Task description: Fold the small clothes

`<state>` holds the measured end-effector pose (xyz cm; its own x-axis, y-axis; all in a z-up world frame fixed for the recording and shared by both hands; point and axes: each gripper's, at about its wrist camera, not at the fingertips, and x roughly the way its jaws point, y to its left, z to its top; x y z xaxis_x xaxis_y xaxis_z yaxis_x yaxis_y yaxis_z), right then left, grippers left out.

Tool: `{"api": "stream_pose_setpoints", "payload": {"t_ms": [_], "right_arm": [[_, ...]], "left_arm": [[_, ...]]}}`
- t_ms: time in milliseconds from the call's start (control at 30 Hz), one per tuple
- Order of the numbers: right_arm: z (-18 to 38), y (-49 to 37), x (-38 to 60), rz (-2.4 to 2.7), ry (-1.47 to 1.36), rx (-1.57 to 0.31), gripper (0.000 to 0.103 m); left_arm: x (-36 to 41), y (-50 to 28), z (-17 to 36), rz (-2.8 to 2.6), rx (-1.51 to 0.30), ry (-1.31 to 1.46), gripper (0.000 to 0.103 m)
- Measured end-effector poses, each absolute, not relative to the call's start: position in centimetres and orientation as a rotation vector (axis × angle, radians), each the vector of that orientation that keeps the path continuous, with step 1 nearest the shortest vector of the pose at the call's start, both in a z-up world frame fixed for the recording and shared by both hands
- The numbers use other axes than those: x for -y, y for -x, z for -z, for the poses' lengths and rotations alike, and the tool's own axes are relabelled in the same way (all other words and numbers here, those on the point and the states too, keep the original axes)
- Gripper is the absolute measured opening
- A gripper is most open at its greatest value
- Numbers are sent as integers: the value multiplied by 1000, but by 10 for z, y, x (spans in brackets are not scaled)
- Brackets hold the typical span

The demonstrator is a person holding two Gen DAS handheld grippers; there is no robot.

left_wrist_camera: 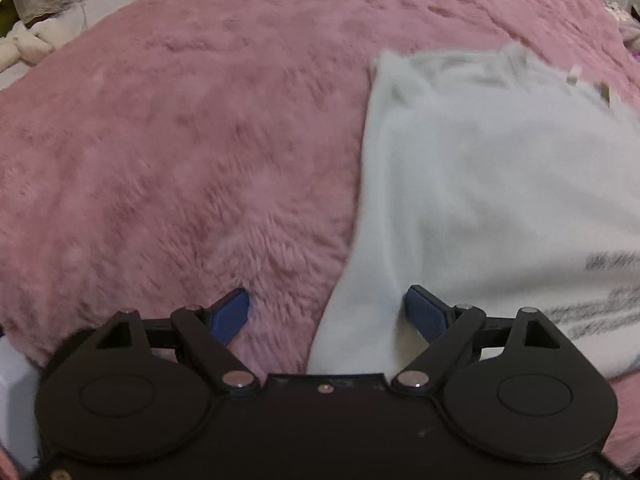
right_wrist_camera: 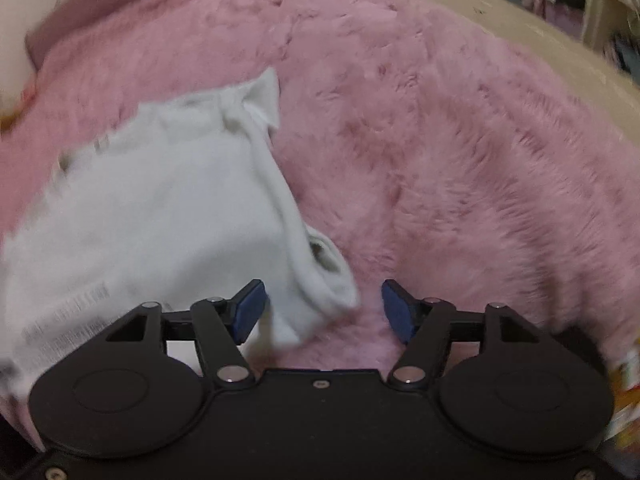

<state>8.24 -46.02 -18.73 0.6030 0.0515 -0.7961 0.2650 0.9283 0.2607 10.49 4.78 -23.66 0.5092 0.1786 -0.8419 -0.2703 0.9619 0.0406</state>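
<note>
One white garment (left_wrist_camera: pixel 500 184) (sleeves folded in), one pink blanket (left_wrist_camera: pixel 180 140).

The blanket (left_wrist_camera: pixel 180 140) is pink plush cloth with a long, shaggy pile that lies in tufts and swirls, matt all over. On it the white garment (left_wrist_camera: pixel 480 180) is a soft, fuzzy knit or fleece, matt too, with grey printed lines near its lower edge. In the right wrist view its cuff (right_wrist_camera: pixel 328 280) looks thicker and rolled. The left gripper (left_wrist_camera: pixel 327 308) and right gripper (right_wrist_camera: pixel 323 306) are both of black plastic with a dull, slightly satin finish, joined by small shiny metal pins. Their fingertips (left_wrist_camera: pixel 232 314) carry blue pads with a fine ribbed, rubbery-looking surface. Beyond the blanket a beige surface (right_wrist_camera: pixel 520 28) looks smooth and matt.
</note>
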Motion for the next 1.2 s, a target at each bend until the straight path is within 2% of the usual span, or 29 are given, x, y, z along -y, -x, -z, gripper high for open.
{"api": "stream_pose_setpoints", "payload": {"t_ms": [100,267,300,333,367,633,1200], "right_arm": [[182,-89,451,76,-434,-924,62],[201,-95,439,121,-316,-962,62],[206,-97,442,131,-340,-955,56],[208,-97,444,149,-373,-942,24],[206,-95,446,166,-404,-920,5],[157,-72,434,10,-511,-751,6],[112,-117,232,-375,-208,-734,7]], "left_arm": [[-47,-107,237,-290,-1019,108,90],[-50,-116,230,-277,-1026,93,90],[-53,-112,226,-275,-1029,104,90],[-55,-112,222,-272,-1034,114,89],[-58,-111,219,-271,-1036,115,88],[-79,-95,183,-325,-986,89,87],[-102,-91,172,-250,-950,140,87]]}}
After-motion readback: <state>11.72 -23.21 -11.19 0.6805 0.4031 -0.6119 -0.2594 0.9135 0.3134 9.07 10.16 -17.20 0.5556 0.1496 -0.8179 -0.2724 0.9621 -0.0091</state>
